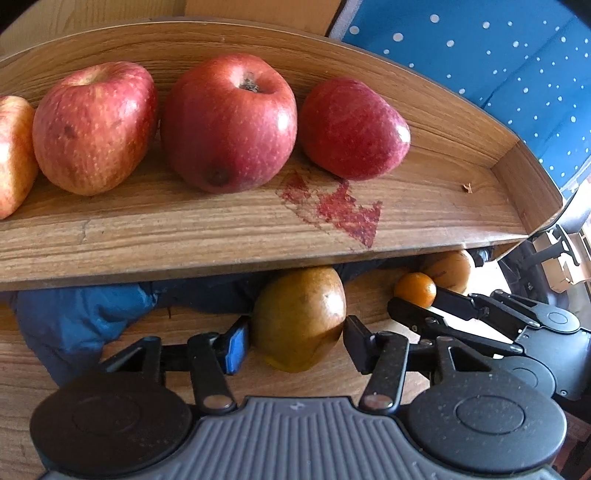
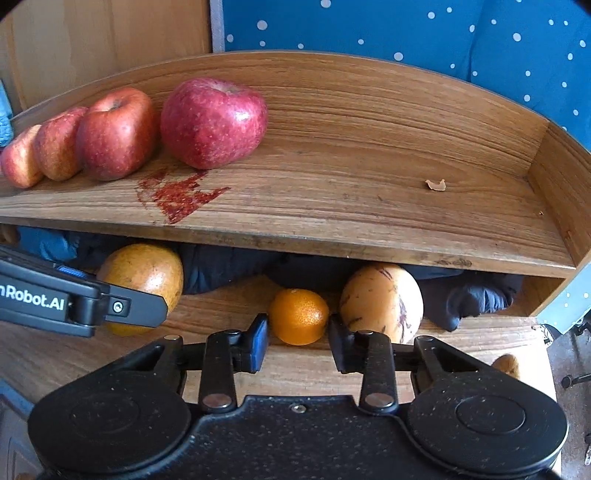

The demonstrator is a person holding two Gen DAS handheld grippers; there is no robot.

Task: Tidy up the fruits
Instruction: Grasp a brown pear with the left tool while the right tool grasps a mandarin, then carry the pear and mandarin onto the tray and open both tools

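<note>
While apples [image 1: 229,122] line the shelf [image 1: 221,236], each claw brackets fruit.

shelf [image 2: 332,206]: wood, visible grain, matt; a red rough stain [image 2: 177,195] on its floor
apples [image 1: 229,122]: glossy red skin, fine pale speckles, bright highlights
orange [image 2: 298,316]: pitted peel, soft sheen
yellow-brown fruit [image 1: 299,317]: smooth skin, slight gloss
pale fruit [image 2: 382,301]: smooth, dark purple streaks
cloth [image 2: 229,269]: dark blue fabric, matt, crumpled
left gripper [image 1: 295,341]: black matt plastic, ribbed grey top, metal rivets
right gripper [image 2: 298,341]: black speckled plastic, matt, metal rivets
backdrop [image 2: 406,33]: blue, white-dotted, matt
</note>
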